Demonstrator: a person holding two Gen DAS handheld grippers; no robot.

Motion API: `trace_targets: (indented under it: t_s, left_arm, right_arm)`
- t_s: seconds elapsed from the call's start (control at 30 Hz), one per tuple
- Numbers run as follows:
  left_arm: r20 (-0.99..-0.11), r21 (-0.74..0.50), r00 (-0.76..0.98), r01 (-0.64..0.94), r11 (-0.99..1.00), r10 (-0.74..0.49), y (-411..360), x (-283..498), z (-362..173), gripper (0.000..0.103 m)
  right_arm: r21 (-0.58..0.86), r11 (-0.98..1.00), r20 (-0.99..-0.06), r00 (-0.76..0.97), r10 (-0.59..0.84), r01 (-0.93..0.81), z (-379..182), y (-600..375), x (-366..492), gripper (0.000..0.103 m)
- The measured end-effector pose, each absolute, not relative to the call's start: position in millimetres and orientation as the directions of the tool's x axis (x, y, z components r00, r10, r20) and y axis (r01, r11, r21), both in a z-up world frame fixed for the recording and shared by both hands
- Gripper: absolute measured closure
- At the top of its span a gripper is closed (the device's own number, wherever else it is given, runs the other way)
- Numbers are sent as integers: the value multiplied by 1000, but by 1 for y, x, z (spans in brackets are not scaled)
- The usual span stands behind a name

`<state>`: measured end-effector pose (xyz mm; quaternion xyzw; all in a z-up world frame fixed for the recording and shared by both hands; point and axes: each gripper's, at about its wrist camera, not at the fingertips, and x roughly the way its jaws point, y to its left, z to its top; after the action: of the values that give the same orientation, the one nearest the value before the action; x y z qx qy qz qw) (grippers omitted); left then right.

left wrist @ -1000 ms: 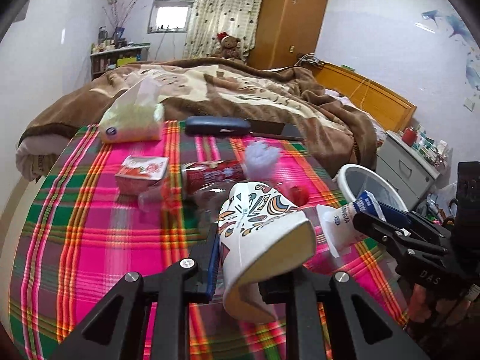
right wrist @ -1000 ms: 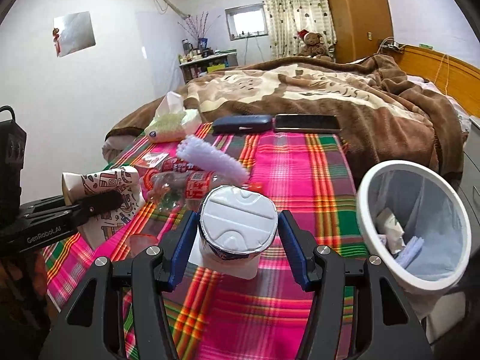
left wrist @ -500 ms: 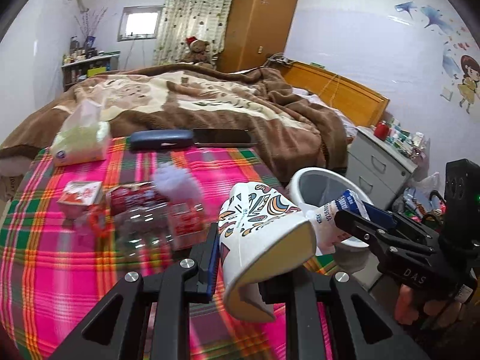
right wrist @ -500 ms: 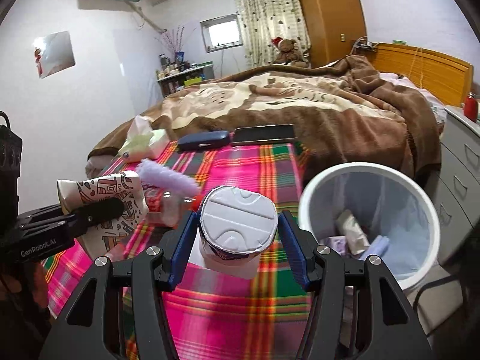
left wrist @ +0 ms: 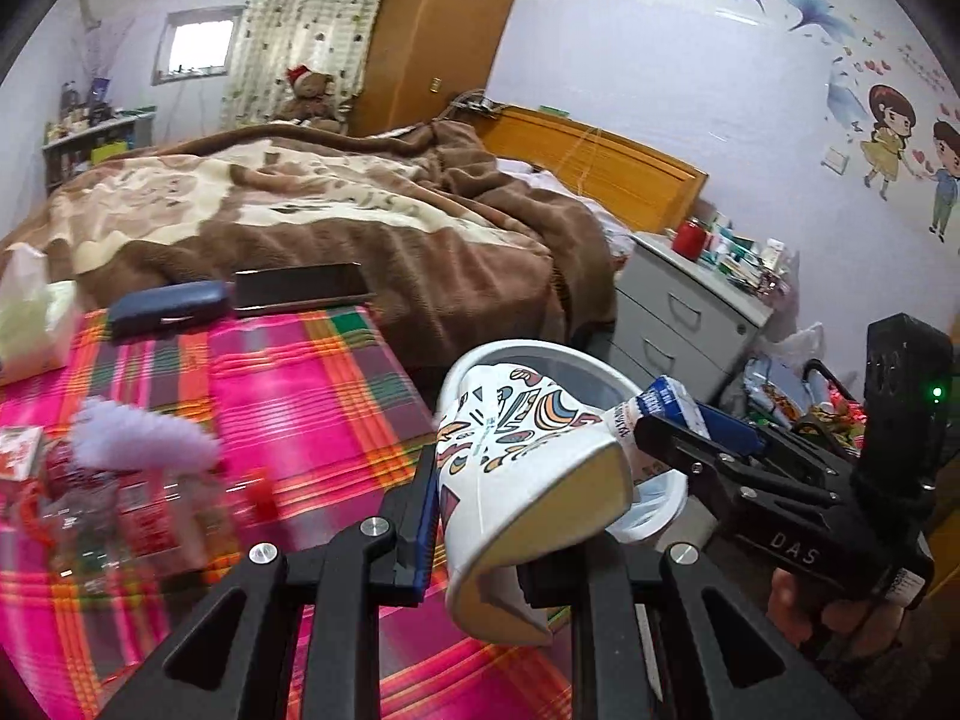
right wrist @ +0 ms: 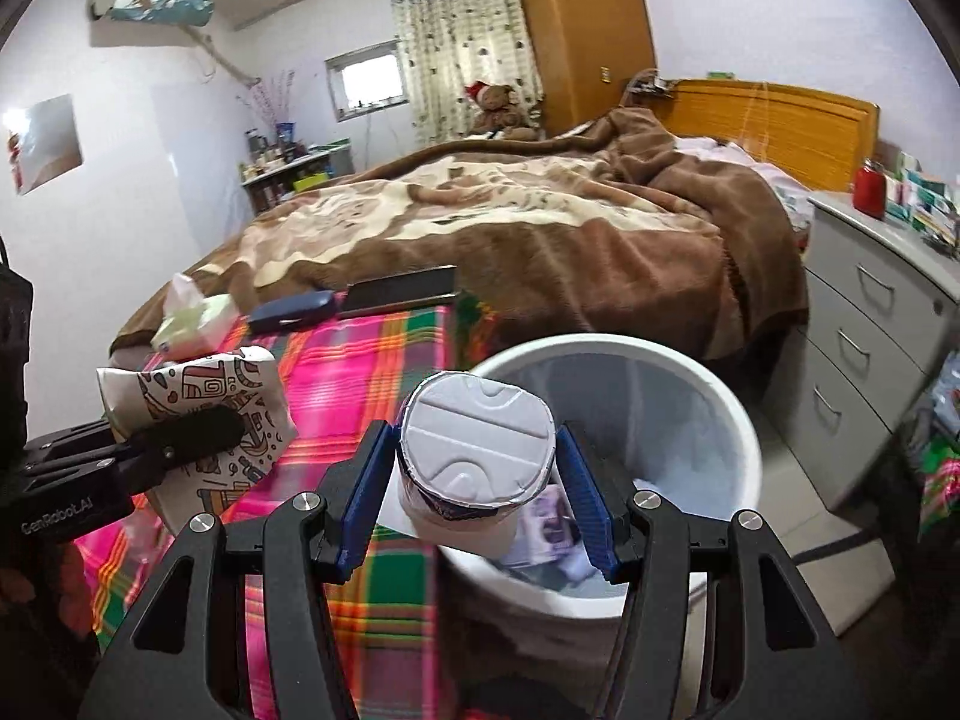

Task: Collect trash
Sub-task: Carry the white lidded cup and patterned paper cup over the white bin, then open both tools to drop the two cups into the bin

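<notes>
My left gripper (left wrist: 480, 516) is shut on a crushed patterned paper cup (left wrist: 528, 468), held above the table's right edge; it also shows in the right wrist view (right wrist: 198, 414). My right gripper (right wrist: 480, 492) is shut on a white yogurt cup (right wrist: 474, 456) with a foil lid, held at the near rim of the white trash bin (right wrist: 708, 402). The bin holds some paper scraps. In the left wrist view the bin (left wrist: 522, 354) sits behind the paper cup, and the yogurt cup (left wrist: 666, 408) hangs over it.
A table with a pink plaid cloth (left wrist: 288, 384) carries a crushed clear bottle (left wrist: 120, 504), a purple fluffy thing (left wrist: 144, 438), a tissue pack (left wrist: 24, 324), a blue case (left wrist: 168, 312) and a dark tablet (left wrist: 300, 288). A bed lies behind; a grey drawer unit (right wrist: 870, 324) stands right.
Both grippers have moved right from over the table toward the bin, each keeping its cup. The yogurt cup now sits over the bin's rim.
</notes>
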<state>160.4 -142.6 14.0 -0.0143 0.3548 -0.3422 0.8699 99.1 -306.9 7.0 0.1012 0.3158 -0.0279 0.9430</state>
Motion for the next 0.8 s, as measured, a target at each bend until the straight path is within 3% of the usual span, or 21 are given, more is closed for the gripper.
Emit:
trace_targets:
  t_s: [0.8]
  left_arm:
    - [-706, -264, 371, 653, 710, -604, -268, 197, -39, 82]
  right_arm:
    - [134, 961, -729, 681, -69, 241, -38, -379, 116, 45]
